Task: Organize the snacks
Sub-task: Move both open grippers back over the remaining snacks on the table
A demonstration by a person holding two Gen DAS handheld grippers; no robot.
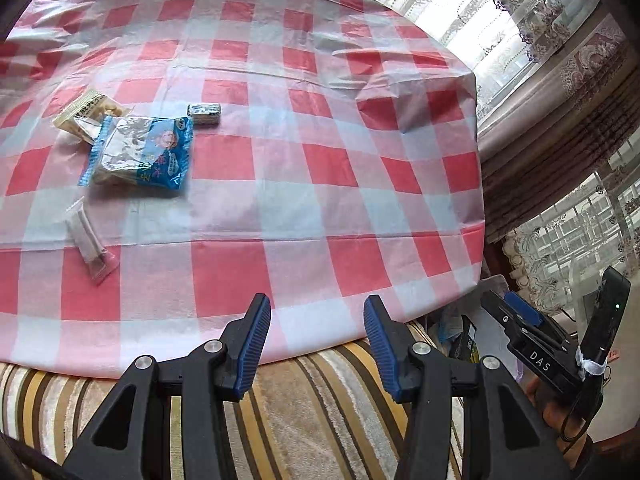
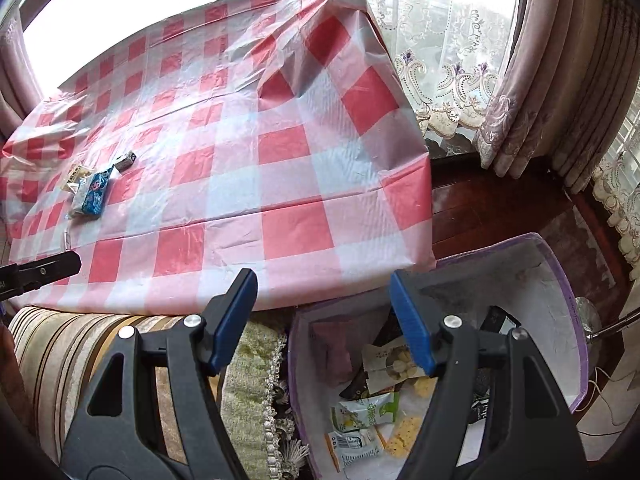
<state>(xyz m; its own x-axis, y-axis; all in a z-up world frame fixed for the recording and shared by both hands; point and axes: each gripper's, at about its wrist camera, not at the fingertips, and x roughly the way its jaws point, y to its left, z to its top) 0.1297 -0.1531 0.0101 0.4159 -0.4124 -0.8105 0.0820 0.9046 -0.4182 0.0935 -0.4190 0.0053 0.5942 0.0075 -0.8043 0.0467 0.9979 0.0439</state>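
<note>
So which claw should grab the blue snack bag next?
Probably the left claw. It's open and faces the blue snack bag across the checked table. The right claw, also open, hangs over the snack bin.

Red-and-white checked plastic tablecloth [image 1: 280,184]. Blue/silver foil snack packet [image 1: 140,152], far left. Brown/cream striped fabric cushion [image 1: 312,408], near. Black grippers w/ blue ribbed pads [image 1: 256,344].

Right tongs [image 2: 324,292] agape, empty, above storage bin [image 2: 560,280] holding several snack packets [image 2: 366,414]. Blue packet [image 2: 94,196] lies on checked worktop [image 2: 248,168], far left. Left tongs' tip [image 2: 60,266] at left edge.
</note>
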